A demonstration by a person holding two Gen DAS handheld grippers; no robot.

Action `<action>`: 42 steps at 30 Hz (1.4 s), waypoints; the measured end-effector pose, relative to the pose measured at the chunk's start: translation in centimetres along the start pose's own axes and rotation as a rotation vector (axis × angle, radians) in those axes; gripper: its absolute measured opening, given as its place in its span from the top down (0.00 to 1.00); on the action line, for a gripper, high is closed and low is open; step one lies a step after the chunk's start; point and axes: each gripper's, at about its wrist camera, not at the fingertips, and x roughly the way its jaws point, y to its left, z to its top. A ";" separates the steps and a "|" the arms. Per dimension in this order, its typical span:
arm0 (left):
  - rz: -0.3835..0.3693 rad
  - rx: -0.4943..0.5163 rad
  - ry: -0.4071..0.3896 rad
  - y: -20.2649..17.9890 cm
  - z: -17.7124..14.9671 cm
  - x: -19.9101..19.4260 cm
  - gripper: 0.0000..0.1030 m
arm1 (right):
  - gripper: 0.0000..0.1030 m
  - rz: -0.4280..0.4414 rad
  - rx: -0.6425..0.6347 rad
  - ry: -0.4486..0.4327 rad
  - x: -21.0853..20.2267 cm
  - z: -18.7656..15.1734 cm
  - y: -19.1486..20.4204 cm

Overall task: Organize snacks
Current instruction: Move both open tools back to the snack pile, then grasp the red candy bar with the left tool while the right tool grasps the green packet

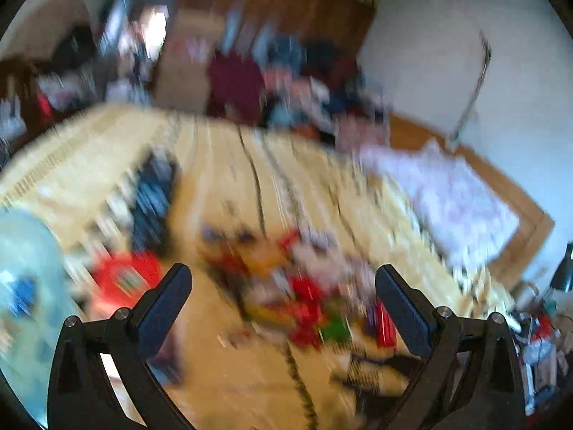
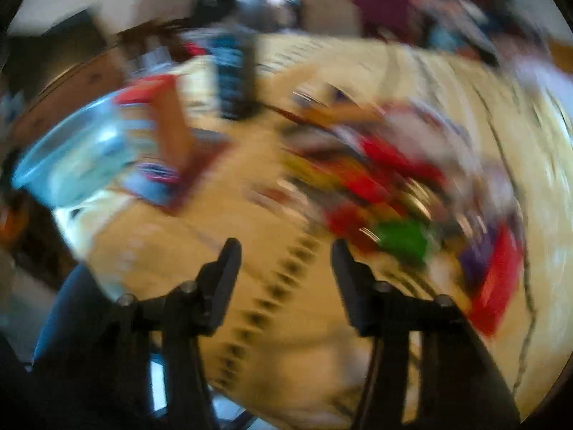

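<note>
At nine o'clock in the right wrist view a clear blue tub (image 2: 75,154) stands on the bed (image 2: 272,186). Flat snack packs (image 2: 157,132) lean at its rim, but the blur hides whether they are inside. A pile of snack packets (image 2: 390,186) lies at three o'clock. They look light, soft and crinkly, so pinching a flat edge seems best. The left claw (image 1: 283,286) is wide open and empty. The right claw (image 2: 286,251) is part open, holding nothing.
</note>
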 end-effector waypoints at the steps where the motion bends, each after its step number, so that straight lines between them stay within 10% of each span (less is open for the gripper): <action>1: 0.010 -0.006 0.070 -0.1 -1.4 2.4 0.00 | 0.49 -0.052 0.025 0.013 0.8 -0.6 -2.2; 7: 0.061 -0.015 0.332 0.8 -7.9 9.8 0.01 | 0.35 -0.114 -0.084 0.112 5.2 0.0 -7.3; 14: 0.060 -0.018 0.415 0.7 -11.1 13.7 0.01 | 0.34 -0.052 -0.260 0.166 10.8 2.4 -7.4; 19: 0.012 0.062 0.415 -1.2 -11.6 15.1 0.01 | 0.81 0.040 -0.128 0.146 8.7 1.4 -7.5; 23: -0.057 0.177 0.428 -2.7 -12.8 17.0 0.01 | 0.82 0.119 0.084 0.141 5.3 -2.3 -8.2; 32: -0.080 0.203 0.469 -2.5 -13.8 23.4 0.36 | 0.78 0.139 0.181 0.131 2.1 -6.6 -8.4; 35: -0.084 0.212 0.467 -2.6 -13.6 23.4 0.73 | 0.77 0.139 0.171 0.124 2.1 -5.9 -8.3; 42: -0.054 0.227 0.571 -1.4 -14.3 19.0 0.75 | 0.63 0.137 0.009 0.086 1.6 -3.1 -7.1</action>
